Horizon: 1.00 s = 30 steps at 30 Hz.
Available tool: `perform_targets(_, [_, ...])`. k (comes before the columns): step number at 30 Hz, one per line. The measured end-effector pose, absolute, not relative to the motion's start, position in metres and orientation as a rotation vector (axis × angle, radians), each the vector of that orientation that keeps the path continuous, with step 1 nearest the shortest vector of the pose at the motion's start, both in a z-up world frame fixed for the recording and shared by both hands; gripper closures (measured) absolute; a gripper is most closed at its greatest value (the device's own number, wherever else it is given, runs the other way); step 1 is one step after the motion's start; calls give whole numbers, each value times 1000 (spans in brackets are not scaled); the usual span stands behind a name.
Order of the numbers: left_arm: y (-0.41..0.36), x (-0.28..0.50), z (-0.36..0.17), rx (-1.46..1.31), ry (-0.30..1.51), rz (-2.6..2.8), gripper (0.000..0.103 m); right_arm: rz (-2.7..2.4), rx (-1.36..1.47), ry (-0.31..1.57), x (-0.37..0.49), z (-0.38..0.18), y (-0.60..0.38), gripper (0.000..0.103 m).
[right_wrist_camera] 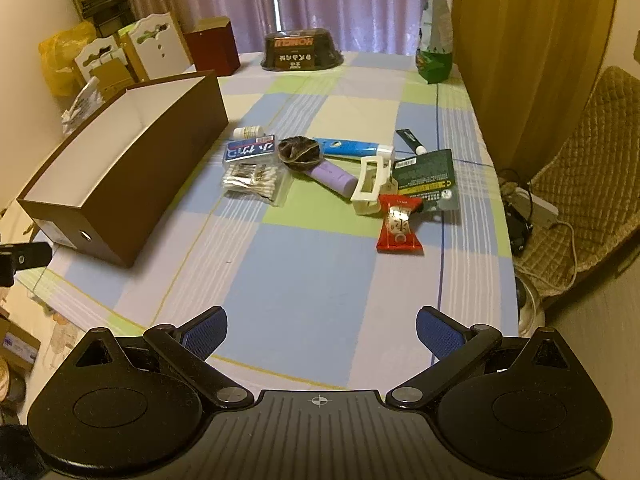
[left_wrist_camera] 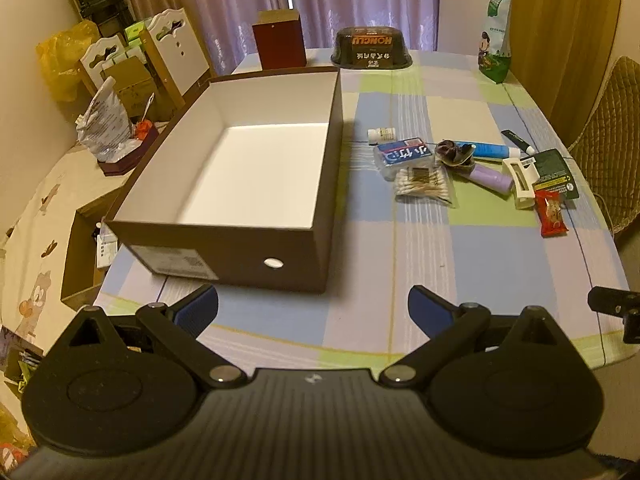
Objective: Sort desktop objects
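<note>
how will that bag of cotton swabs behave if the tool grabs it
The bag of cotton swabs looks like thin clear plastic, so it will probably crumple and feel slippery rather than stiff. It looks light, so a push would likely slide it over the tablecloth. The loose swabs may shift inside; it lies flat, so rolling seems unlikely.

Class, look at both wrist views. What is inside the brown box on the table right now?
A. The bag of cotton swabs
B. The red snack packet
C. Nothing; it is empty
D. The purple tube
C: the left wrist view shows the brown box with a bare white floor, while the cotton swabs, red snack packet and purple tube all lie on the tablecloth beside it.
</note>
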<state>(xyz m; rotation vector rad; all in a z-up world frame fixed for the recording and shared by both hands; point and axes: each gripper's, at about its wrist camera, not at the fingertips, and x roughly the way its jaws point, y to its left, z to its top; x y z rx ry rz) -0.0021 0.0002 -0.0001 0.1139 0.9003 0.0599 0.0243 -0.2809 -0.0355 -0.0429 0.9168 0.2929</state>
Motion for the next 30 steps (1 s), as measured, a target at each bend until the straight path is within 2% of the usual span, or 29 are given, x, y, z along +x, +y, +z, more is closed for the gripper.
perform_targets(5, [2,-14,-1,91,858,53,3,301,-21,929,19,-37,-283,0])
perform_targets(30, [22,-23,6,84,894,48,2,269,-52,954,5,-32,-260,0])
